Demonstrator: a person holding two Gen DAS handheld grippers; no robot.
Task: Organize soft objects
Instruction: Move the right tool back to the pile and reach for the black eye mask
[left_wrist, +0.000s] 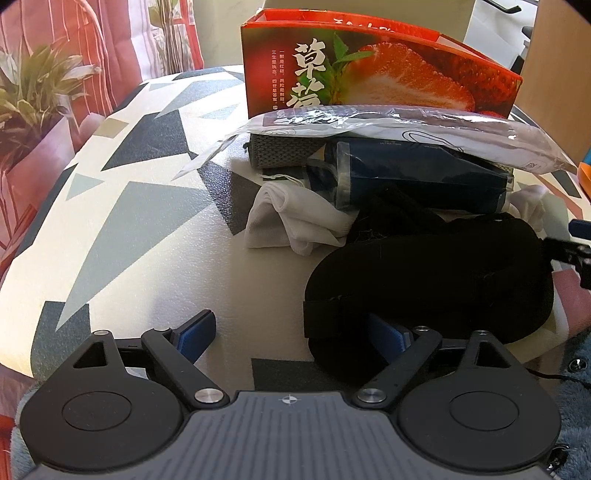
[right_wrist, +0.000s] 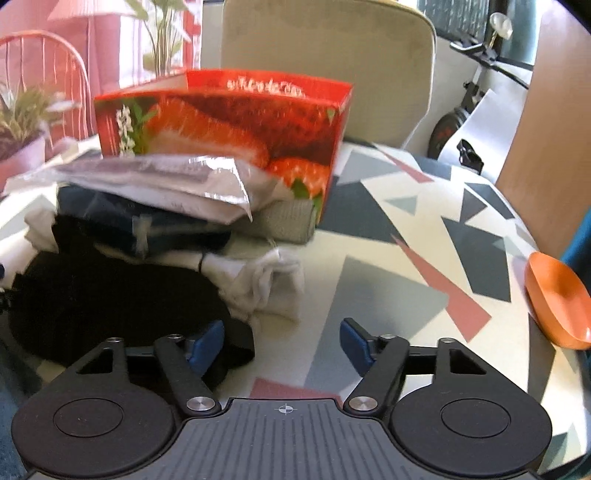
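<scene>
A heap of soft things lies on the patterned table (left_wrist: 147, 206) in front of an open red strawberry box (left_wrist: 369, 74) (right_wrist: 229, 122). On top is a clear plastic packet (left_wrist: 388, 125) (right_wrist: 166, 177), with a dark blue wrapped bundle (left_wrist: 417, 173) and a grey knitted piece (left_wrist: 280, 153) under it. White socks (left_wrist: 291, 221) (right_wrist: 266, 284) lie lower down. Nearest is a black padded mask (left_wrist: 432, 266) (right_wrist: 110, 299). My left gripper (left_wrist: 295, 332) is open, and the mask's strap reaches in by its right finger. My right gripper (right_wrist: 282, 343) is open, its left finger against the mask's strap end.
An orange bowl (right_wrist: 557, 302) sits at the table's right edge. A beige chair back (right_wrist: 325, 55) stands behind the box. Potted plants (left_wrist: 33, 92) and red striped fabric are to the left. Bare tabletop stretches left of the heap in the left wrist view.
</scene>
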